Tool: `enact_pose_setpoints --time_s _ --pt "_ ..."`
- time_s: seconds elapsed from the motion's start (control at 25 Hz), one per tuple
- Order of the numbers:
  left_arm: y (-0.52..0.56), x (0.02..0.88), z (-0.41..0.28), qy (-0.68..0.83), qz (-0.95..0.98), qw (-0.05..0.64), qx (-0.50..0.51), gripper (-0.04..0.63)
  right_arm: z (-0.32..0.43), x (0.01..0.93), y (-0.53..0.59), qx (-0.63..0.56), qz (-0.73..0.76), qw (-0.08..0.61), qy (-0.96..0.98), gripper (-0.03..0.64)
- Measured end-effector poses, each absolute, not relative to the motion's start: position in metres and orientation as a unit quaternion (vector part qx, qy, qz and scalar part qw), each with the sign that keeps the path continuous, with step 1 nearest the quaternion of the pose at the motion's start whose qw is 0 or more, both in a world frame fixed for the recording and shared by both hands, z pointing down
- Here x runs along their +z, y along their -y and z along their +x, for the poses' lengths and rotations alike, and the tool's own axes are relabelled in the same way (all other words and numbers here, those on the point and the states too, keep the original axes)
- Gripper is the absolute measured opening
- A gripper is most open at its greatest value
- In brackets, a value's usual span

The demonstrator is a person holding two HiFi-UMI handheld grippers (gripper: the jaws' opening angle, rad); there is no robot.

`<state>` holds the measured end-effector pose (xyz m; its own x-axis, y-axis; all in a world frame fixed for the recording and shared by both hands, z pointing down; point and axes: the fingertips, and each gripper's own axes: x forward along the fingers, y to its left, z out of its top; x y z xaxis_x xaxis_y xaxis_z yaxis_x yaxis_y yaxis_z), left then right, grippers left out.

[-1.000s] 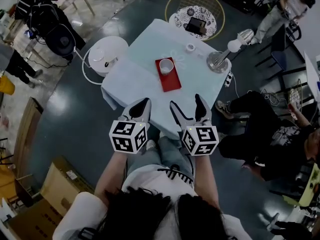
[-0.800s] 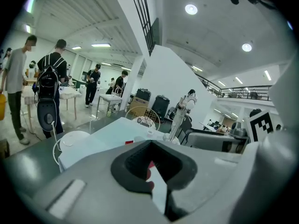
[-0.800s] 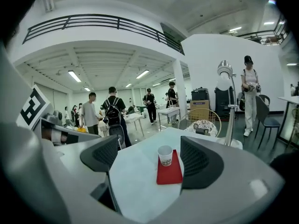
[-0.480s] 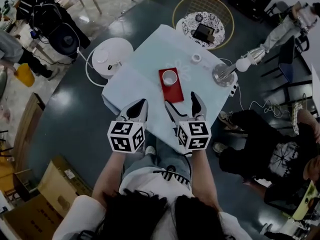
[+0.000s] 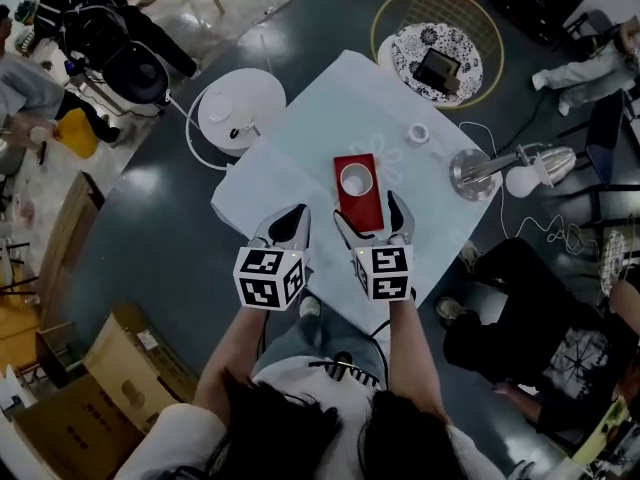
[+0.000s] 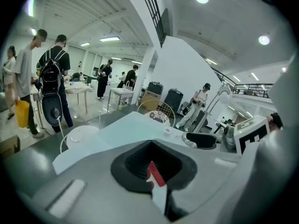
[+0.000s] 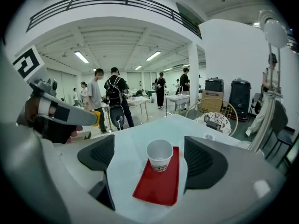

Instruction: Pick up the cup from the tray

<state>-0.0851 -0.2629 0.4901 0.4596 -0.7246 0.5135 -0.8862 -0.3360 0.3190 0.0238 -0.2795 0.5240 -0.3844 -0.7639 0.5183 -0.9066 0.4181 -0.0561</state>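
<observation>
A white paper cup point(image 5: 355, 179) stands upright on the far half of a red tray point(image 5: 362, 208) on the pale blue table point(image 5: 290, 158). My right gripper point(image 5: 372, 220) is open at the tray's near end, one jaw on each side, short of the cup. In the right gripper view the cup point(image 7: 160, 155) and the tray point(image 7: 159, 185) sit between the dark pads point(image 7: 205, 162), untouched. My left gripper point(image 5: 288, 224) hovers over the table left of the tray, shut and empty. In the left gripper view a sliver of the tray point(image 6: 155, 173) shows past the closed gripper point(image 6: 152, 161).
A desk lamp point(image 5: 478, 172) and a small white ring point(image 5: 419, 133) stand on the table's far right. A round white stool point(image 5: 240, 108) and a wire chair point(image 5: 437, 48) flank the table. People stand and sit around. Cardboard boxes point(image 5: 110, 378) lie at the near left.
Both grippers have moved forward over the table towards the tray. The right gripper's open jaws now straddle the tray's near end. The cup has not moved.
</observation>
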Motion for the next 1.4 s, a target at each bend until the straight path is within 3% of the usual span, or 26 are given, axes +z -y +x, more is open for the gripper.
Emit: enact_pose_setpoints --time_s 0.76,0.92,1.12,1.4 --pt "0.31 0.561 -0.096 0.523 0.764 0.34 0.165 0.0 -0.001 0.62 0.346 0.216 0.498 0.251 0.802 0.472" --pt "0.311 0.567 -0.097 0.523 0.762 0.343 0.17 0.0 -0.001 0.626 0.347 0.23 0.495 0.254 0.798 0.445" --pt "0.31 0.57 -0.095 0.517 0.764 0.342 0.178 0.0 0.001 0.63 0.349 0.23 0.496 0.259 0.796 0.365" --pt "0.31 0.564 -0.091 0.512 0.77 0.34 0.173 0.0 0.006 0.613 0.346 0.22 0.504 0.25 0.797 0.365"
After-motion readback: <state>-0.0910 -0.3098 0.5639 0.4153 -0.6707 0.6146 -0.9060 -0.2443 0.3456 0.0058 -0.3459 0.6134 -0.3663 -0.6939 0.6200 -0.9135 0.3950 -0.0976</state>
